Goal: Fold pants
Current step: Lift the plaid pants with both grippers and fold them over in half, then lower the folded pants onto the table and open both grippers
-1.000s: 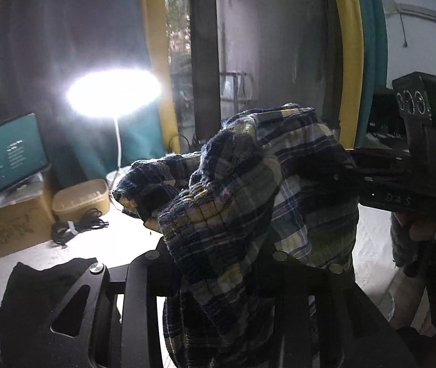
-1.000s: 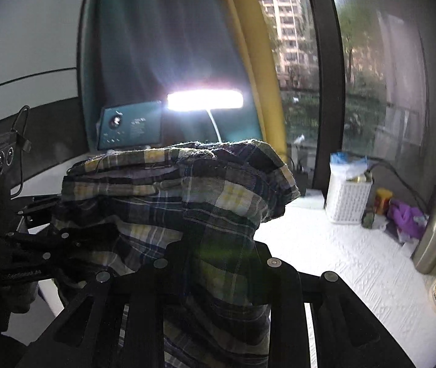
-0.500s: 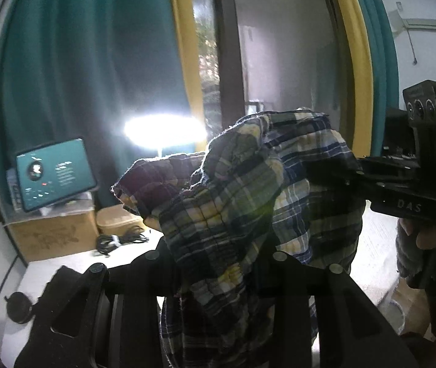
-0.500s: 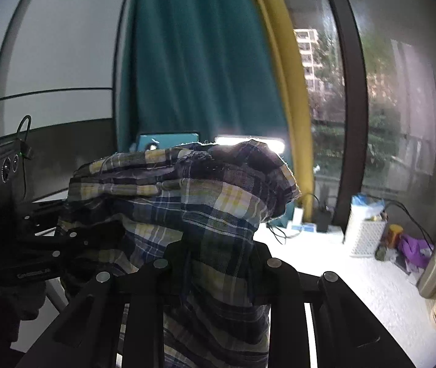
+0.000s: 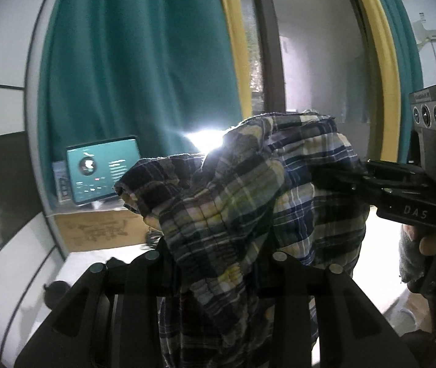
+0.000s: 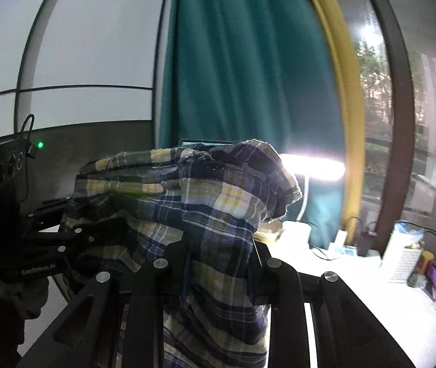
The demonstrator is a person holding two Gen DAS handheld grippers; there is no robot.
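Here we see the left gripper (image 5: 218, 263) with its jaws clamped on a bunched fold of the blue, yellow and white plaid cotton pants (image 5: 242, 202), held up off the white desk (image 6: 356, 282). The right gripper (image 6: 218, 254) has its jaws clamped on the same cloth, pointing a little downward, a gloved hand (image 5: 426, 251) under it. The raised cloth hides much of the glaring lamp (image 6: 313, 167). Beyond stand a white perforated basket (image 6: 405, 260), a teal screen (image 5: 103, 170) on a cardboard box (image 5: 101, 230), and a teal curtain (image 6: 242, 61).
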